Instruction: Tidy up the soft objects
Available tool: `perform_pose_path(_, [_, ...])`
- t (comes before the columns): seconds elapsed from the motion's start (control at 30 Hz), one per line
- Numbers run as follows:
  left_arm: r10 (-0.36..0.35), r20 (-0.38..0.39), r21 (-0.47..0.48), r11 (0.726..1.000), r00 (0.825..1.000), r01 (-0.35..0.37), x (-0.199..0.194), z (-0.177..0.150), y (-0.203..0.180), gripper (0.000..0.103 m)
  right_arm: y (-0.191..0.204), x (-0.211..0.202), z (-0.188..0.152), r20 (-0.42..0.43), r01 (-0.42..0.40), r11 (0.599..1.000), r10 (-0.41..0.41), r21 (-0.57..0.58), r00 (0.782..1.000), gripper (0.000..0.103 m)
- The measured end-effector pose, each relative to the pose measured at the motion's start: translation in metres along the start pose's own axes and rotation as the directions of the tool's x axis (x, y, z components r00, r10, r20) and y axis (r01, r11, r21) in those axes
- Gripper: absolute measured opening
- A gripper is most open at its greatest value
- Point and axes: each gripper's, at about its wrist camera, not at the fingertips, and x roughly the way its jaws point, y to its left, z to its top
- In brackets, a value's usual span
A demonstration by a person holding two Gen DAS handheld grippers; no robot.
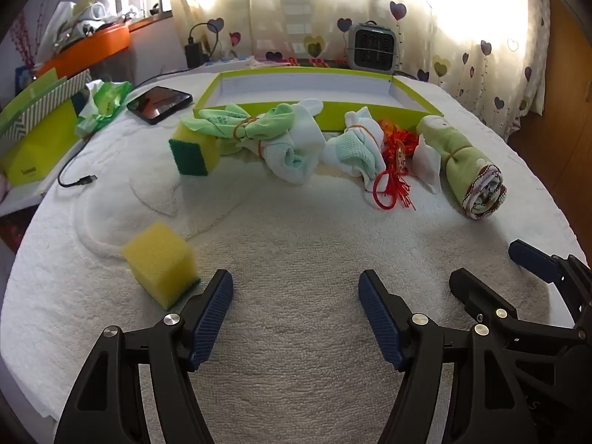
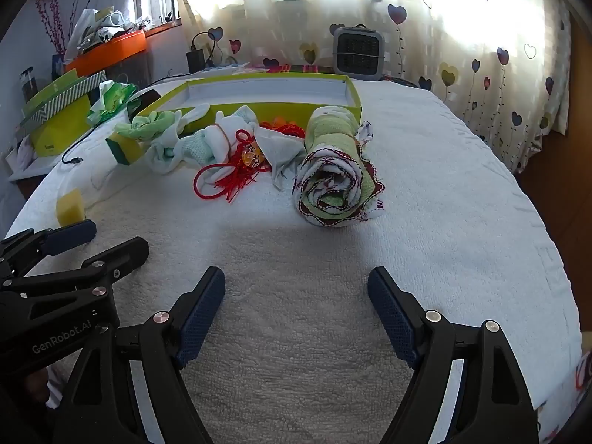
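A shallow green tray (image 1: 259, 105) (image 2: 355, 92) lies at the back of the white towel-covered table. In front of it lie a green-and-white cloth bundle (image 1: 273, 137) (image 2: 159, 133), a white cloth bundle (image 1: 357, 148) (image 2: 207, 140), a red tassel cord (image 1: 392, 181) (image 2: 229, 177), and a rolled green towel (image 1: 466, 170) (image 2: 333, 174). One yellow sponge (image 1: 192, 148) (image 2: 124, 148) leans by the bundles. Another yellow sponge (image 1: 161, 259) (image 2: 68, 205) sits just left of my left gripper (image 1: 296, 288). Both my left gripper and my right gripper (image 2: 296, 285) are open and empty above the towel.
A black phone (image 1: 159, 103) and a USB cable (image 1: 74, 174) lie at the left. Green boxes (image 1: 37, 140) and an orange bin (image 1: 88, 50) stand off the left edge. A grey heater (image 1: 373, 46) (image 2: 357, 51) stands behind the tray, before heart-patterned curtains.
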Motion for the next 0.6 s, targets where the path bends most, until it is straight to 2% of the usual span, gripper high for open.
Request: perform_pose_path(0.6, [0.003,0.006,0.002,1.0,1.0,-0.003,-0.0002,0.0,0.0,0.07,0.0,-0.0004,-0.0002,0.003,0.001,1.0,-0.001,-0.001,1.0,0.08])
